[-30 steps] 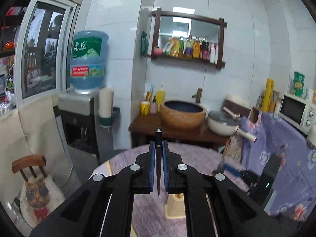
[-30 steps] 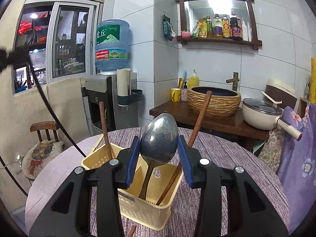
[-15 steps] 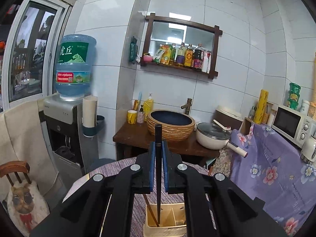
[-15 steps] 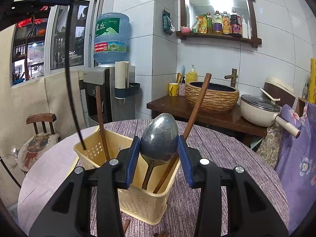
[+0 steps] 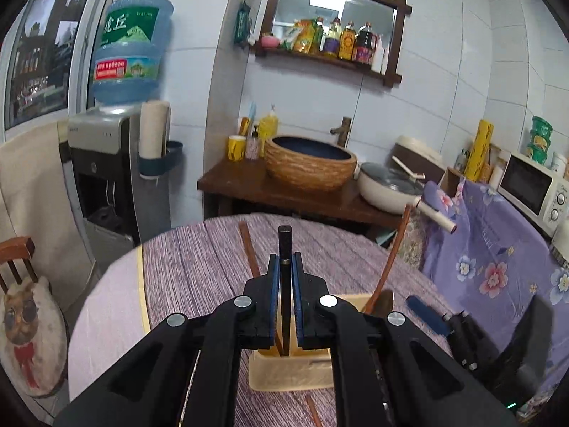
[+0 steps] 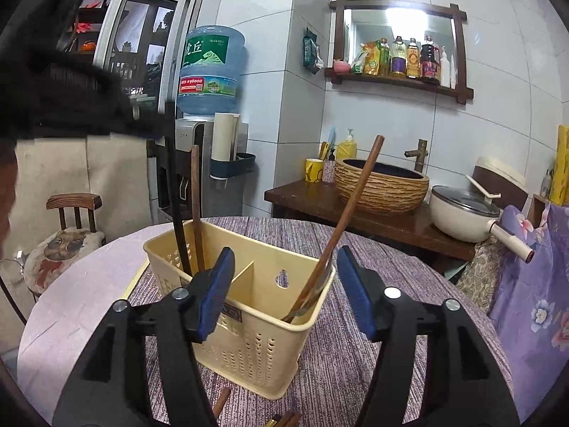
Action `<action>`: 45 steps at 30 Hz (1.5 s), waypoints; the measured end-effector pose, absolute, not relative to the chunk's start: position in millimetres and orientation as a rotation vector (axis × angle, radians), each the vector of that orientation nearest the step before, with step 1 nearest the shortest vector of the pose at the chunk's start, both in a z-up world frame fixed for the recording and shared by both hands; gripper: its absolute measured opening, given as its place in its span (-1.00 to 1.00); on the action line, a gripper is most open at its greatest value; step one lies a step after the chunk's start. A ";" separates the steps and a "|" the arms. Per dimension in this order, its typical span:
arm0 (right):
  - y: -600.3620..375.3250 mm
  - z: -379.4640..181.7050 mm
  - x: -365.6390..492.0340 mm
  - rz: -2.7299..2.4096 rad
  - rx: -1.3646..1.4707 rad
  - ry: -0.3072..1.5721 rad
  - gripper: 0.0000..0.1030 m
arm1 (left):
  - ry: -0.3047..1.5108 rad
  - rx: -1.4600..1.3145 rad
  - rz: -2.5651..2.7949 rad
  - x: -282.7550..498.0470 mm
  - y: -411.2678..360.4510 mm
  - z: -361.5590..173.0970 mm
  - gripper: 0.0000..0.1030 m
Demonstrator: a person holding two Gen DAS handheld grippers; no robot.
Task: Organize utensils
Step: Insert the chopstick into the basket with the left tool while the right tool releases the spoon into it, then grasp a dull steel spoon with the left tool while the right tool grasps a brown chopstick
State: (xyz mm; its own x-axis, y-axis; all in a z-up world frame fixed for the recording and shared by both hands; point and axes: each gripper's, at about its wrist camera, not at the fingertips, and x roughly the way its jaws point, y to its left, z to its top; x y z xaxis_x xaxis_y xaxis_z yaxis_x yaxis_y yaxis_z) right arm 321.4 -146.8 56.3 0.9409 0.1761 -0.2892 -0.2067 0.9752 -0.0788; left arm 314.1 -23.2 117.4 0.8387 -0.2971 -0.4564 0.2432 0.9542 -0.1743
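Observation:
A cream utensil caddy [image 6: 249, 348] with a divider stands on the round table. My left gripper [image 5: 285, 263] is shut on a black chopstick [image 5: 285, 245], held upright. In the right wrist view the black chopstick [image 6: 176, 195] reaches down into the left compartment beside a brown stick [image 6: 195, 206]. My right gripper [image 6: 284, 284] hangs just in front of the caddy, its jaws opening with nothing between the pads. A metal spoon [image 6: 313, 299] lies low in the right compartment, against a long wooden handle [image 6: 352, 206].
Loose brown chopsticks [image 6: 220, 402] lie on the purple cloth of the table [image 6: 355, 356] in front of the caddy. Behind the table are a water dispenser [image 6: 199, 135], a side table with a basin [image 6: 382, 186] and a pot [image 6: 462, 219]. A small chair [image 6: 67, 235] stands at the left.
The right jaws have spread and the metal spoon has dropped from between them into the caddy. The left gripper has come down, lowering the black chopstick into the left compartment.

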 end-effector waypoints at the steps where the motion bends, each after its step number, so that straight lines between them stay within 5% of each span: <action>1: -148.6 56.5 318.4 0.193 -0.102 0.288 0.35 | 0.507 -0.115 -0.289 311.9 -22.9 111.1 -0.63; 2: -151.0 56.2 314.8 0.192 -0.091 0.305 0.42 | 0.513 -0.117 -0.283 308.6 -22.3 105.4 -0.24; 4: -156.0 54.5 306.9 0.190 -0.070 0.330 0.45 | 0.501 -0.125 -0.271 298.1 -20.4 97.4 0.20; 8: -164.5 43.6 291.7 0.190 -0.042 0.432 0.53 | 0.510 -0.105 -0.233 275.1 -16.1 79.9 0.36; 16: -167.2 -13.2 265.1 0.188 -0.023 0.666 0.52 | 0.675 -0.106 -0.197 237.2 -2.1 13.6 0.37; 22: -173.0 -49.7 255.0 0.176 0.041 0.804 0.15 | 0.776 -0.101 -0.168 213.0 4.3 -27.7 0.25; 38: -172.6 -69.2 262.6 0.160 0.111 0.903 -0.21 | 0.844 -0.075 -0.176 184.3 -6.3 -58.7 0.01; 45: -180.3 -68.4 281.5 0.132 0.121 0.921 -0.54 | 0.869 -0.063 -0.196 176.7 -13.0 -64.1 -0.01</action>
State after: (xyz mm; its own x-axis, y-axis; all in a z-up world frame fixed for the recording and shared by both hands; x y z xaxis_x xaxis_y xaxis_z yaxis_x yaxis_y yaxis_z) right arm 281.5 -180.3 -68.4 0.5983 0.1650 -0.7841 -0.0614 0.9851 0.1604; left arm 176.7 -13.0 -64.1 0.6289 -0.1968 -0.7522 0.1456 0.9801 -0.1347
